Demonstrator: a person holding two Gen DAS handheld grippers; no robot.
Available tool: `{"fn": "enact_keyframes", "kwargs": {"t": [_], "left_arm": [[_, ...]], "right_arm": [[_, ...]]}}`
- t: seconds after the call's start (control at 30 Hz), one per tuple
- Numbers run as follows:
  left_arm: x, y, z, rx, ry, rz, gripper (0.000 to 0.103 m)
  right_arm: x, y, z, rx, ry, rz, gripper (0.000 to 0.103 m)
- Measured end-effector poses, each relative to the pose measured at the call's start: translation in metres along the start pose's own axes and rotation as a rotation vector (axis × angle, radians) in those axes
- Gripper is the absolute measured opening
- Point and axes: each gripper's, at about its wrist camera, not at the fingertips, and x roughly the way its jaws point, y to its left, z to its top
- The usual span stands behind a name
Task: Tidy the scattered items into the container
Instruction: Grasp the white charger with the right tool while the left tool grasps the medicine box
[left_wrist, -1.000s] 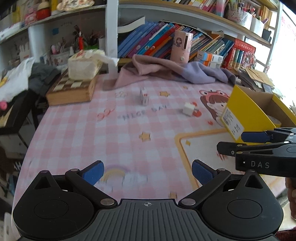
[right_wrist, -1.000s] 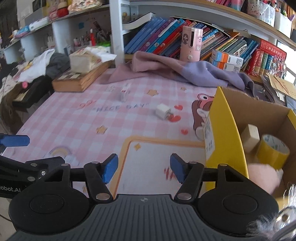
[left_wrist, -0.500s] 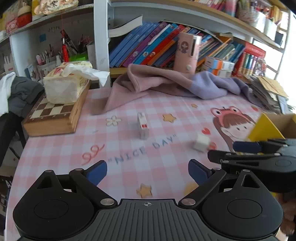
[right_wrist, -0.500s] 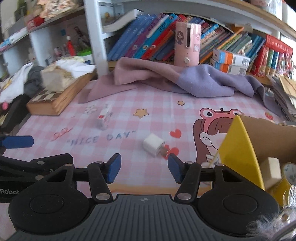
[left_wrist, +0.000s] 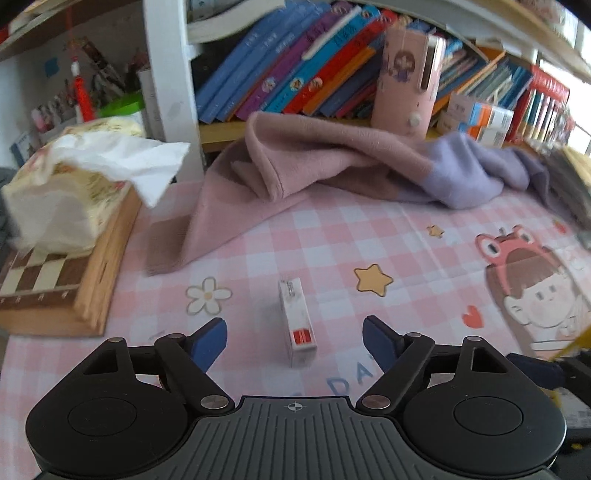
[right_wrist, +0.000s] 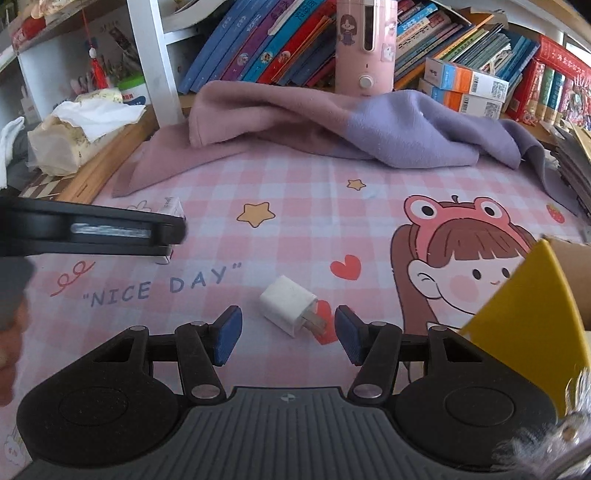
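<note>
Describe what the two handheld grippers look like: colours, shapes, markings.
Both the left gripper and the right gripper look alike: a ribbed grey-black body with a small crosshair mark, two round black discs, black linkage bars with silver rivets, and blue-padded jaws. No cables or sleeves show.

Worktop (right_wrist: 295, 192) cloth is pink-and-white check with yellow stars, red hearts and a cartoon girl in a frog hat. White charger (right_wrist: 287, 309), white little box (left_wrist: 297, 325) with a red end, yellow cardboard container (right_wrist: 532, 314), pink-and-lilac blanket (right_wrist: 332, 122), blue-padded fingers (right_wrist: 229, 334).
</note>
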Motion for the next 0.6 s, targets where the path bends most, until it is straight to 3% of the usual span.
{"fn": "enact_keyframes", "kwargs": {"t": [0.07,0.2,0.37,0.43,0.57,0.6], "left_arm": [[0.008,-0.002,0.001,0.009,0.005,0.000,0.079],[0.025,0.001,0.001,-0.024,0.052,-0.021,0.047],[0.027,0.003,-0.002,-0.035,0.030,-0.012,0.031],[0.027,0.007,-0.002,-0.047,0.030,-0.011,0.016],[0.024,0.020,-0.002,-0.100,0.040,-0.027,0.013],[0.024,0.021,-0.002,-0.106,0.044,-0.029,0.013]], "right_arm": [[0.004,0.002,0.000,0.002,0.001,-0.012,0.055],[0.010,0.005,-0.002,0.028,-0.011,-0.039,0.061],[0.014,0.005,-0.001,0.031,-0.038,-0.054,0.062],[0.017,0.003,-0.001,0.037,-0.029,-0.057,0.061],[0.021,0.003,-0.001,0.021,-0.015,-0.064,0.054],[0.021,0.004,-0.001,0.013,-0.018,-0.059,0.045]]}}
